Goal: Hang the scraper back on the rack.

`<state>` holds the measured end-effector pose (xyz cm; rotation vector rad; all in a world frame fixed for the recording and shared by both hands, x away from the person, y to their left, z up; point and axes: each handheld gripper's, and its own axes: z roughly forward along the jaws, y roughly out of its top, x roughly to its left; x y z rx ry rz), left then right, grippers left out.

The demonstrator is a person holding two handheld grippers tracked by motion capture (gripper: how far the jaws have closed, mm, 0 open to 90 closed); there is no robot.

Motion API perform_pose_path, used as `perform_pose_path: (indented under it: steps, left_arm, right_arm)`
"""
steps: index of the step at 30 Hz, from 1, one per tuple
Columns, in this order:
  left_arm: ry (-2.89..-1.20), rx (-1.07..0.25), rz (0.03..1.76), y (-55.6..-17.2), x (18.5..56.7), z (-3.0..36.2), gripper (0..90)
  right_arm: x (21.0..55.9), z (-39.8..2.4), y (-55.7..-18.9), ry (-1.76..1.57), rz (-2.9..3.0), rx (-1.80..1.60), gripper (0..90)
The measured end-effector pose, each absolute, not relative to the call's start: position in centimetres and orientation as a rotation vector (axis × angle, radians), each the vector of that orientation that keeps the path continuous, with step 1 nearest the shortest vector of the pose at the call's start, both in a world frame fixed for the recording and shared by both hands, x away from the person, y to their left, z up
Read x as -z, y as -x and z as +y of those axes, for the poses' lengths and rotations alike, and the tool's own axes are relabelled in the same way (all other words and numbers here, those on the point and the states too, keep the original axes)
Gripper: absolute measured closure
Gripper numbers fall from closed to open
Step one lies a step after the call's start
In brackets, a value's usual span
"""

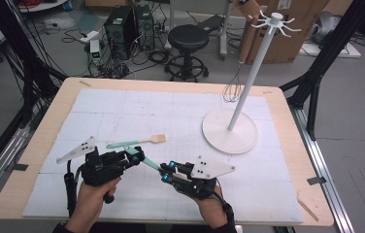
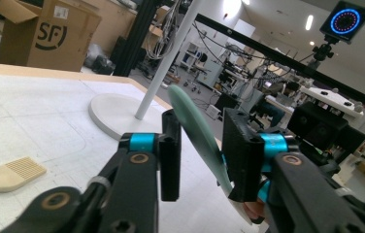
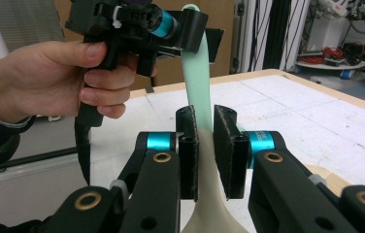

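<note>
The right gripper was clamped on a mint-green silicone spatula, its jaws pressing the pale handle where green met cream. In the right gripper view that handle rose between the two black jaws and ran on up to the left gripper, held by the person's left hand.

The left gripper stood around the spatula's far end. In the left gripper view the green blade slanted between its jaws, lying against the right-hand jaw with a gap showing on the left-hand side; no full clamp could be confirmed there.

Beyond the left gripper a second spatula, green-handled with a tan head, lay flat on the white mat. Well off past the right gripper stood a white utensil stand with a wire whisk hanging beside its pole.
</note>
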<state>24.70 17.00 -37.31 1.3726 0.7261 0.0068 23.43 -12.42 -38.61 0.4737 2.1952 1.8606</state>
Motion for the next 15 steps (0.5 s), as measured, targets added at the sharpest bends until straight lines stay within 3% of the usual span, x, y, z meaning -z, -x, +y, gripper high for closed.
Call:
perform_pose_path:
  steps: [3, 15]
  left_arm:
    - [-1.356, 0.031, 0.72, -24.6, 37.2, 17.0, 74.3]
    - [-1.416, -0.022, 0.582, -23.6, 35.0, 16.4, 81.6]
  right_arm:
    - [38.6, -12.3, -23.3, -0.469, 2.198, -1.854, 80.6]
    - [38.0, -11.9, -22.9, -0.422, 2.228, -1.878, 81.5]
